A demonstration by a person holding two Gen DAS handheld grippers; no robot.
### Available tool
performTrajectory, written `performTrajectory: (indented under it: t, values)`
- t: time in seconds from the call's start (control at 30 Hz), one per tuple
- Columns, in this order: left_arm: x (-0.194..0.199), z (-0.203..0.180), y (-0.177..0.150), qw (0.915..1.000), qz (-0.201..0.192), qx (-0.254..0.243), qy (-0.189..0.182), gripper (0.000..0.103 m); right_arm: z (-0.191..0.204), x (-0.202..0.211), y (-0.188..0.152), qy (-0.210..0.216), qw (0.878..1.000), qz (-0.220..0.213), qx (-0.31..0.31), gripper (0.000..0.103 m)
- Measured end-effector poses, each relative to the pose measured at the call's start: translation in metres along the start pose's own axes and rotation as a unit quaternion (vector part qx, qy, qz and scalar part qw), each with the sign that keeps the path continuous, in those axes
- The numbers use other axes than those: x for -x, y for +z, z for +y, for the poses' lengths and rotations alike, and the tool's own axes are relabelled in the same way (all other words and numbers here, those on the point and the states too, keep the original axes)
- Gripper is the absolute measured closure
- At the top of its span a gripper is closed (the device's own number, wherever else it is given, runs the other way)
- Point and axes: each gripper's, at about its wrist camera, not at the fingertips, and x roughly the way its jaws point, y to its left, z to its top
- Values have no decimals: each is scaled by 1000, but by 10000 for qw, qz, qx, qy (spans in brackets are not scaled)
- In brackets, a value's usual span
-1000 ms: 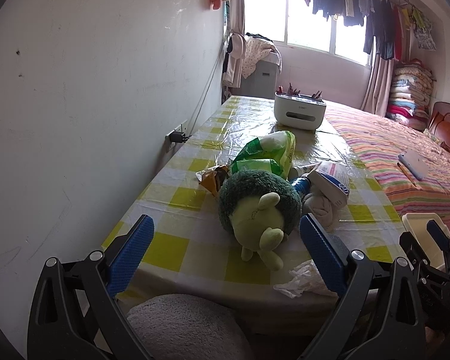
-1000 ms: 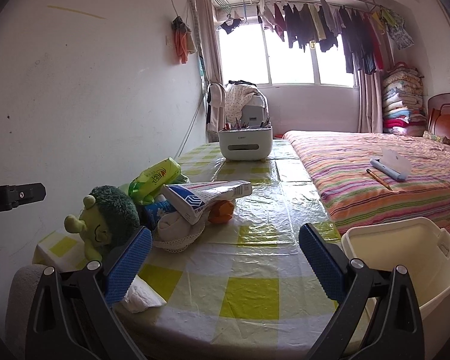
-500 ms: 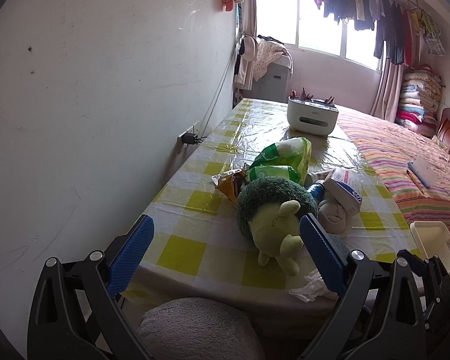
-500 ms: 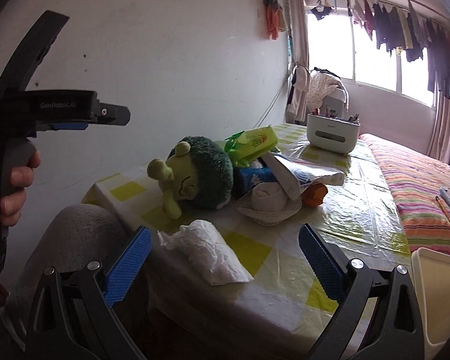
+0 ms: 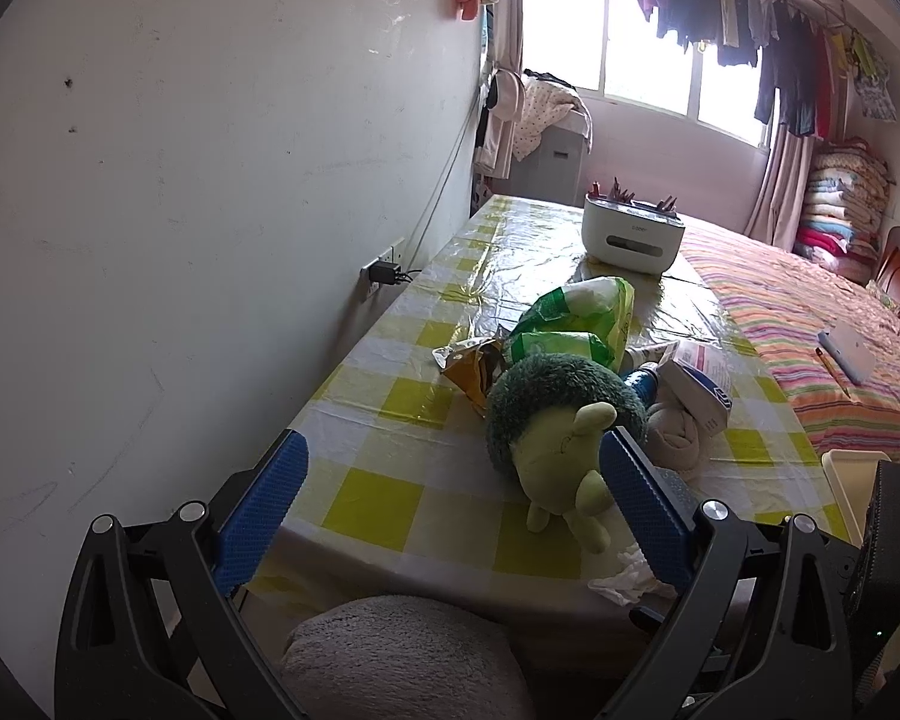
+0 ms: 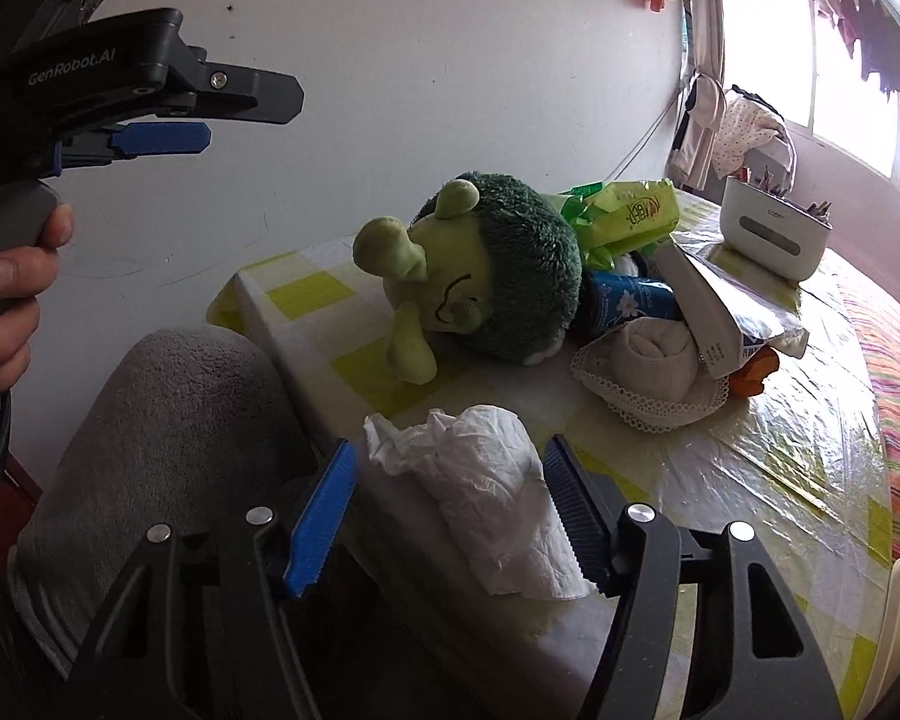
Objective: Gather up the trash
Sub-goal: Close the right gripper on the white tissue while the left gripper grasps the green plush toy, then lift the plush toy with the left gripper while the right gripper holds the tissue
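Left wrist view
Left gripper (image 5: 450, 501): hovering short of the table's near end, fingers spread wide, gripping nothing.
Crumpled tissue (image 5: 627, 573): lying at the near table edge, partly hidden behind the right-hand blue pad, just beside the plush toy's (image 5: 561, 426) feet.
Snack wrapper (image 5: 471, 363): resting mid-table against the green packets (image 5: 576, 324), not yet collected.
Bin (image 5: 849, 480): standing off the table's right side, only its pale rim showing; contents hidden.
Room: open checked tablecloth (image 5: 390, 450) lying between the wall and the plush toy; wall running close along the left edge.

Right wrist view
Right gripper (image 6: 450, 516): straddling the crumpled tissue (image 6: 486, 486), jaws partly spread, pads flanking it but not yet pinching, as far as can be told.
Left gripper (image 6: 168, 138): hanging up at left in a hand (image 6: 12, 294), well apart from the tissue.
Progress: seemingly at the very start, first grab just being set up; wrapper and other litter in the pile still waiting.
Edges: tissue overhanging the table's near edge, knee (image 6: 174, 420) sitting just beside it, leaving little room for dipping lower.
Clutter: plush toy (image 6: 480, 282) and rolled cloth (image 6: 654, 354) lying just beyond the tissue, limiting any forward push.
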Motion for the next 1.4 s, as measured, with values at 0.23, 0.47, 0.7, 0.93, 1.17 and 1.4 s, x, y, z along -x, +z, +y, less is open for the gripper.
performTrajectory:
  t: [0.23,0.47,0.7,0.93,1.17,1.4]
  values:
    - [-5,0,2,10000,76,52,-18,7,-12,-16,2,80,9994,320,-88,68]
    - [-13,-9,3,9999,148,-55,-31,7,-31,-7,1,85,9982,54,-594,81]
    - [-37,-27,14,9993,308,-183,-42,7,-68,31,-2,-136,9848,-780,-1546,81]
    - [-81,-57,16,9939,865,-685,25,7,-82,54,-7,-275,9744,-1168,-1904,81]
    - [-119,-63,11,9894,1322,-523,-304,7,-85,65,-14,-271,9708,-1252,-2028,81]
    - [-143,-66,10,9818,1728,-53,-788,6,-91,68,-18,-293,9664,-1294,-2203,81]
